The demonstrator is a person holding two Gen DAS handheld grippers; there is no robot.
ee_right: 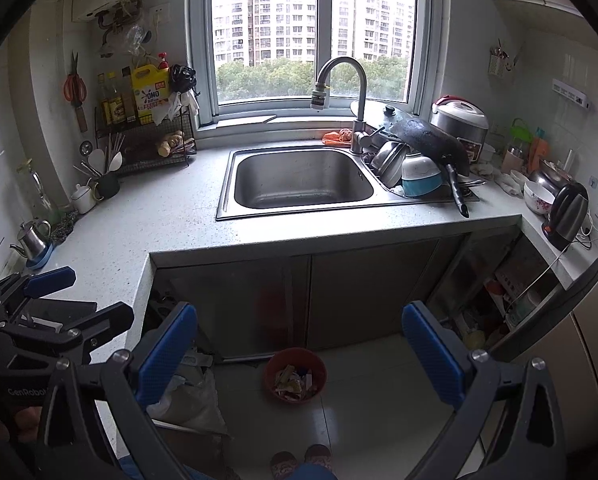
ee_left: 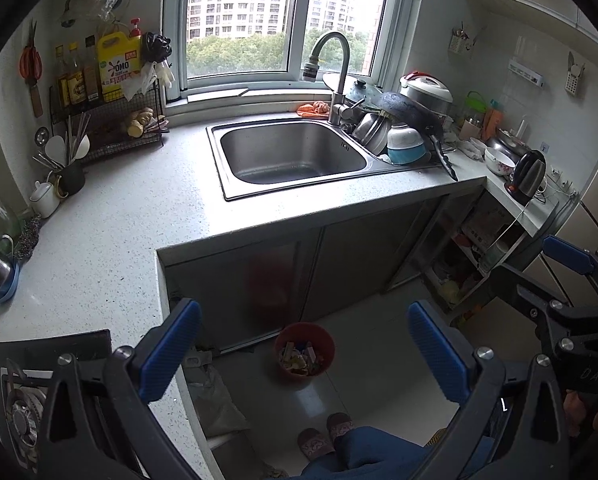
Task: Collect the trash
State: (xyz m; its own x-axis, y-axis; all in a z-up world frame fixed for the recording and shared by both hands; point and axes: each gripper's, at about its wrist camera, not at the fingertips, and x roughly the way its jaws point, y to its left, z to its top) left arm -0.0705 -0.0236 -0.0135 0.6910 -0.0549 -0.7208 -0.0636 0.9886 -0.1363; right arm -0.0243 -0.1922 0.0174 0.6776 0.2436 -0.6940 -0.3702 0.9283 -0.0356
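Observation:
A red trash bin [ee_left: 305, 350] holding scraps of waste stands on the floor in front of the sink cabinet; it also shows in the right wrist view [ee_right: 295, 374]. My left gripper [ee_left: 305, 350] is open and empty, held high above the floor with the bin between its blue fingers [ee_left: 171, 354]. My right gripper [ee_right: 299, 354] is open and empty too, also framing the bin from above. The right gripper shows at the right edge of the left view [ee_left: 571, 280]. The left gripper shows at the left edge of the right view [ee_right: 51, 304].
An L-shaped speckled countertop [ee_left: 139, 216] carries a steel sink [ee_left: 291, 156], stacked dishes and a pan [ee_left: 411, 120], a kettle [ee_left: 529, 174], a bottle rack [ee_left: 107, 120] and a gas stove [ee_left: 23, 396]. A grey bag [ee_right: 195, 396] lies by the counter base. Slippered feet [ee_left: 327, 434] stand below.

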